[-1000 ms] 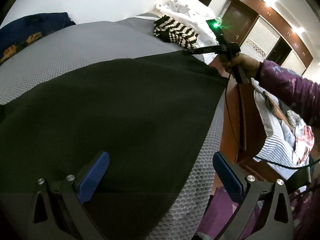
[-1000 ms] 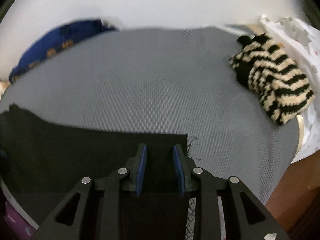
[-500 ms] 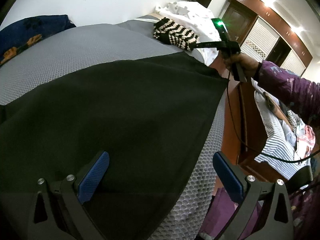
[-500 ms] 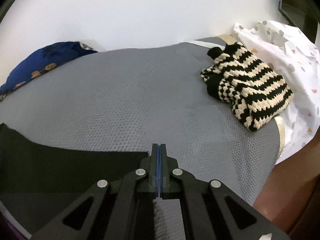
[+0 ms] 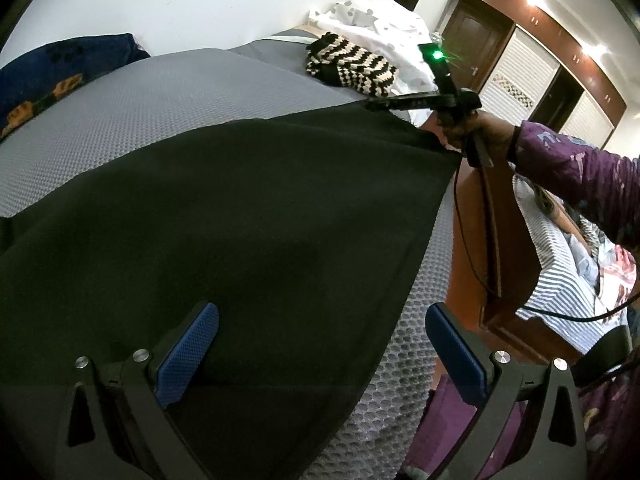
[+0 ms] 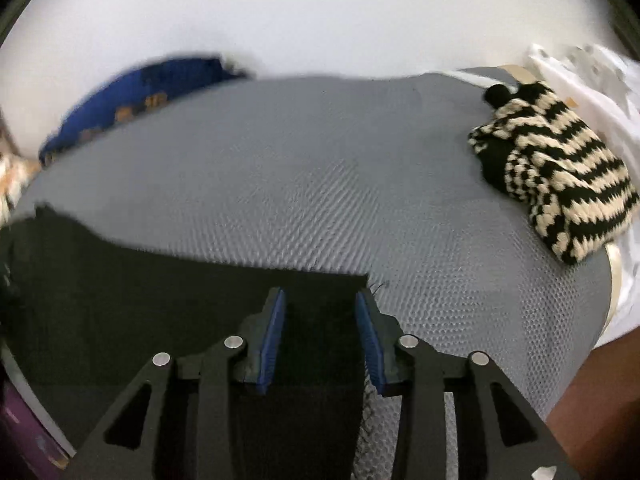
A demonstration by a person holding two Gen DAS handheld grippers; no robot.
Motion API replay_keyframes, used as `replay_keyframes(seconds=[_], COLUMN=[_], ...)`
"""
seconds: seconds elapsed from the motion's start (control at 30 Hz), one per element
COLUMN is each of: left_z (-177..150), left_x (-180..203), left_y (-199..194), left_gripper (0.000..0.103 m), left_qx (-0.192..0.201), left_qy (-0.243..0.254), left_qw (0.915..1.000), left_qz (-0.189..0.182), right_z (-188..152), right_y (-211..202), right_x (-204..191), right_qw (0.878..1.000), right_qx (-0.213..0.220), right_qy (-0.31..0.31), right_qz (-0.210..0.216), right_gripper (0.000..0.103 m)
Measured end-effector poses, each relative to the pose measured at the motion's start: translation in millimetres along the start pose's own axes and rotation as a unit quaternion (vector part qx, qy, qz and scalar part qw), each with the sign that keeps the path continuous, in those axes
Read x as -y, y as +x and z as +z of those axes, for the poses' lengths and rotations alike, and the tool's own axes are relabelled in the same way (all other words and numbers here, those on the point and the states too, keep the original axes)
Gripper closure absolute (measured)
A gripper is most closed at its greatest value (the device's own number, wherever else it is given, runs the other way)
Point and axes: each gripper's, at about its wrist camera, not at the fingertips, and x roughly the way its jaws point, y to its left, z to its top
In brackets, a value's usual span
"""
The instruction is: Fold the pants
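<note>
1. Two grippers work over black pants (image 5: 240,216) spread across the grey mattress (image 5: 168,92), filling the frame's lower left.
2. Upper left, a blue pillow (image 5: 52,68) lies clear.
3. Left gripper (image 5: 316,344): jaws wide apart, nothing pinched.
4. Right gripper (image 6: 320,320): jaws just opened, straddling the pants' corner, pads not pressing.
5. Upper right, a striped knit (image 6: 560,184) sits apart.

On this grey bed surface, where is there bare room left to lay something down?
Free: the grey mattress between the black pants and the wall, from the blue cloth across to the striped knit. Crowded: the near half, covered by the pants, and the knit's corner.
</note>
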Motion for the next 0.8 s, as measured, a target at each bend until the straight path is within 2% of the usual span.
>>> replay_keyframes(seconds=[0.17,0.3,0.47,0.8], left_z=[1,1,3,3], left_x=[1,1,1,-1], left_y=[1,1,3,2], left_gripper=[0.001,0.001,0.001,0.001], left_qx=[-0.002,-0.002,-0.004,0.0], left_qy=[0.004,0.005,0.008,0.002], left_qw=[1.0,1.0,0.9999,1.0], left_qz=[0.004,0.007,0.011,0.006], right_z=[0,-6,-7,3], right_y=[1,-6,-9,-17], right_x=[4,-5,-8,-25], right_qw=[1.0,1.0,1.0,0.994], right_qx=[0.007,0.013,0.021,0.039], right_qy=[0.006,-0.023,-0.022,-0.031], right_qz=[0.015,-0.001,-0.002,-0.098], right_gripper=[0.072,0.091,0.095,0.097])
